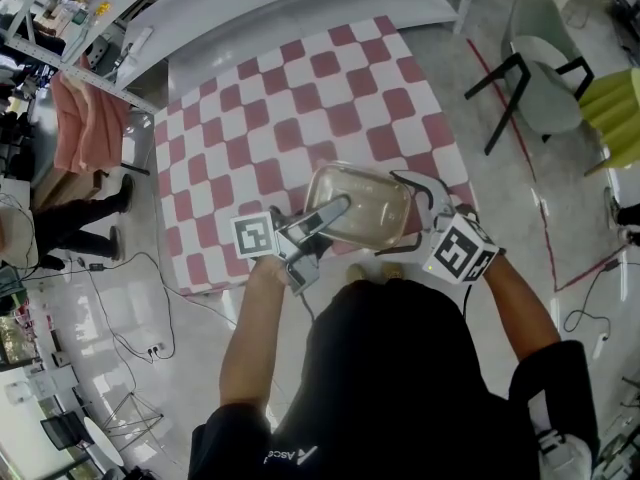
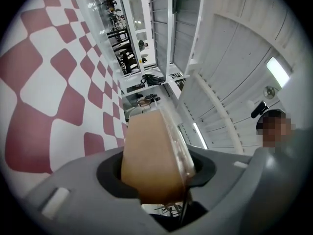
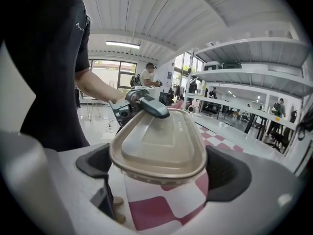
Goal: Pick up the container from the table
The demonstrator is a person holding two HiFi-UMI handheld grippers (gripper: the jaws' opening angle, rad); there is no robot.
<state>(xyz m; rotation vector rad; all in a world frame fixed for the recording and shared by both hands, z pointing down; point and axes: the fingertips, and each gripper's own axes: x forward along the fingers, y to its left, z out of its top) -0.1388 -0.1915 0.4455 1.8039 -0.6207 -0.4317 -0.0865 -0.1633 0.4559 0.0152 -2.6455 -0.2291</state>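
1. white print on the person's black shirt (image 1: pixel 400 388) is reading "asc", with the rest cut off at the frame edge.
2. the left tool (image 2: pixel 157 170) is clamping, about half open, on one end of the shallow tan plastic container (image 1: pixel 360 206), with one jaw lying on its translucent lid.
3. the right tool (image 3: pixel 159 173) is gripping the opposite end, its jaws standing wide across it.
4. the container is sitting between both tools, over the near edge of the red-and-white checked worktop (image 1: pixel 290 98).

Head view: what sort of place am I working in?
Probably a lab or workshop: loose black cables cross the glossy white floor; cluttered white metal shelving stands beyond the red-checked table.
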